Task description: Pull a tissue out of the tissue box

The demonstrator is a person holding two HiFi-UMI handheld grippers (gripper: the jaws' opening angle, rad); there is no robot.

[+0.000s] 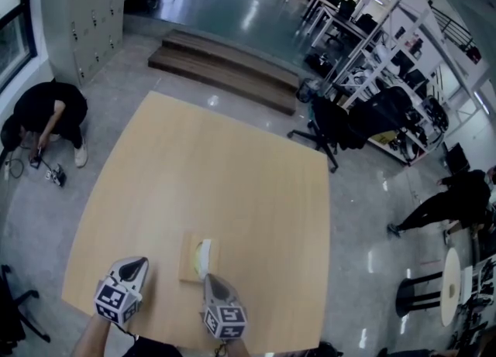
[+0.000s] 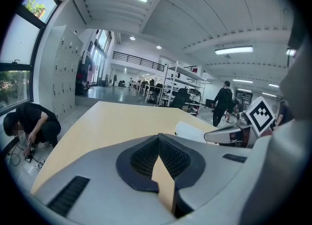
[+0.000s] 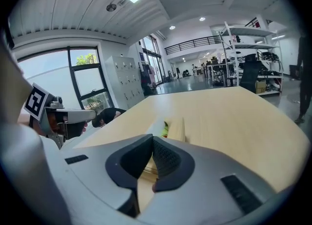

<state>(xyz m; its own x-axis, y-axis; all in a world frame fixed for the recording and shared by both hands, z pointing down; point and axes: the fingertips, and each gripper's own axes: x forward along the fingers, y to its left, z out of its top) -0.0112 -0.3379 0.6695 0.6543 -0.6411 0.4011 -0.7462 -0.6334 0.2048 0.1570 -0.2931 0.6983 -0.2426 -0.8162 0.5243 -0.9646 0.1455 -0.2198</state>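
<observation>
The table (image 1: 209, 162) is a pale wooden one. The tissue box (image 1: 187, 259) lies flat on it close to the near edge, in front of the person holding the tools. The box is tan like the tabletop. Its long axis runs from the near edge toward the far side of the table, leaning only slightly off that line, and its slot faces up. A white tissue (image 1: 203, 257) stands out of the slot and lies along the same axis. In the right gripper view a bit of yellow-green shows beside it at the opening.

The right gripper (image 1: 211, 278) comes in from the near edge and points along the length of the box, with its tip at the near end of the tissue. In its own view the jaws are pressed together at the tip, and the white fold of the tissue runs straight into that closed tip. It looks pinched there, though only a sliver of it shows.

The left gripper (image 1: 138, 264) sits to the left of the box, apart from it, above bare tabletop. Its jaws are also closed tip to tip, with nothing between them.

Off the table, a person in black (image 1: 46, 119) crouches on the floor to the left. Low wooden steps (image 1: 225, 69) lie beyond the far edge.
</observation>
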